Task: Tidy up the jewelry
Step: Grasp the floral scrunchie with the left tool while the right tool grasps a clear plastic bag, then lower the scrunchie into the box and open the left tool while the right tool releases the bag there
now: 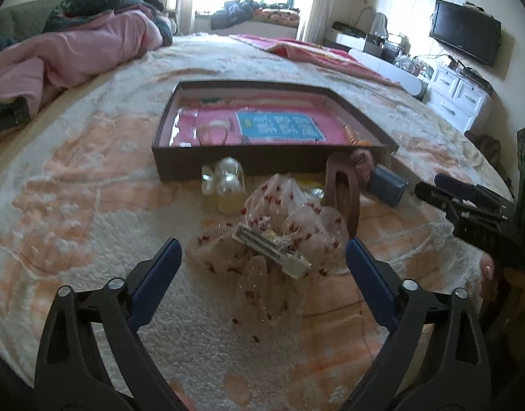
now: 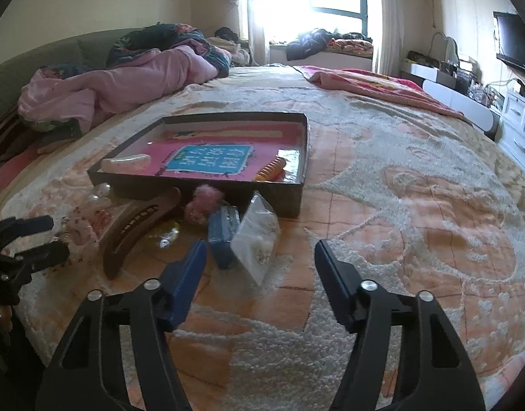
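Your left tool gapes wide over the sheer bow clip on the fuzzy bed; right tool spread, empty, near the crinkly bag by the shallow box.

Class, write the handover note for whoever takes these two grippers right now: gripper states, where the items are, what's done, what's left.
Left gripper: open, empty, over the sheer bow clip.
Right gripper: open, empty, near the clear packet and blue box.
Tray: already holds a white clip and an orange clip.
Left on the bedspread: bow clip, brown claw clip, pearl clip, pink pompom, blue box, packet.
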